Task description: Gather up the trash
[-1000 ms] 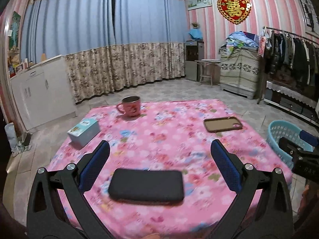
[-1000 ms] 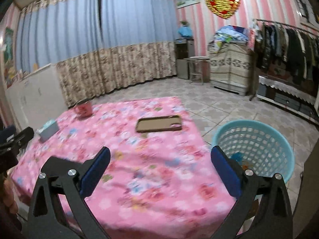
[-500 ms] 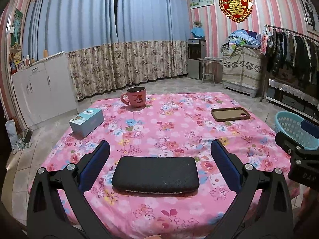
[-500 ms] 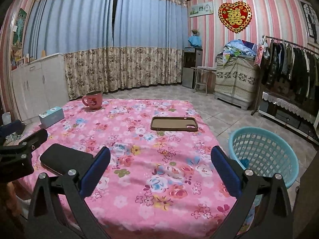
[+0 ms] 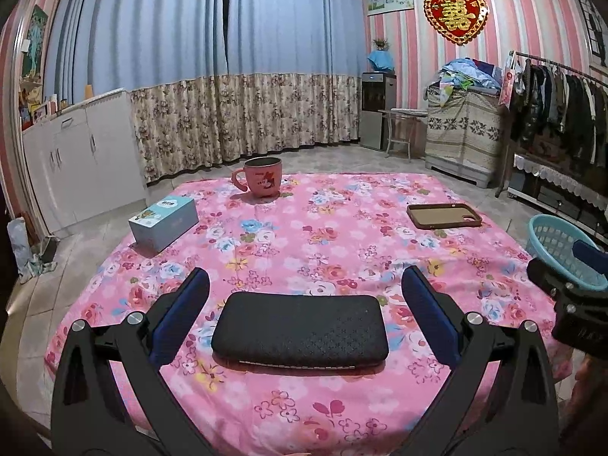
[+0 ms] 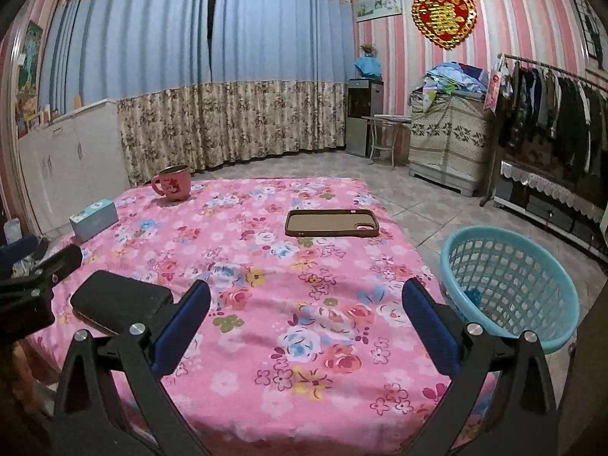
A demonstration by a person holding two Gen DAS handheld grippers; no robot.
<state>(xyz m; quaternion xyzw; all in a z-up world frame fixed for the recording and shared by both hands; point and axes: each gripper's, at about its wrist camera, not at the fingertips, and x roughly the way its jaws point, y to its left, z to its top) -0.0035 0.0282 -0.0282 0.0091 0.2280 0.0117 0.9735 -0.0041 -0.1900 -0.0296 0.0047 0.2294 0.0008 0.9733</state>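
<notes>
A light blue mesh basket (image 6: 509, 285) stands on the floor right of the table, with something small and blue inside; it also shows in the left wrist view (image 5: 558, 243). My left gripper (image 5: 304, 296) is open and empty, its fingers either side of a black case (image 5: 300, 328) lying on the pink floral cloth (image 5: 323, 250). My right gripper (image 6: 306, 304) is open and empty above the cloth (image 6: 266, 273), left of the basket. The black case (image 6: 117, 302) lies at its left.
On the table are a pink mug (image 5: 262, 180), a light blue box (image 5: 163, 220) and a brown phone case (image 5: 442, 216). White cabinets (image 5: 76, 152) stand at left, a clothes rack (image 5: 562, 114) at right.
Both views have steadied and drawn back a little from the table. The left gripper has settled lower around the black case. Both grippers stay open.
</notes>
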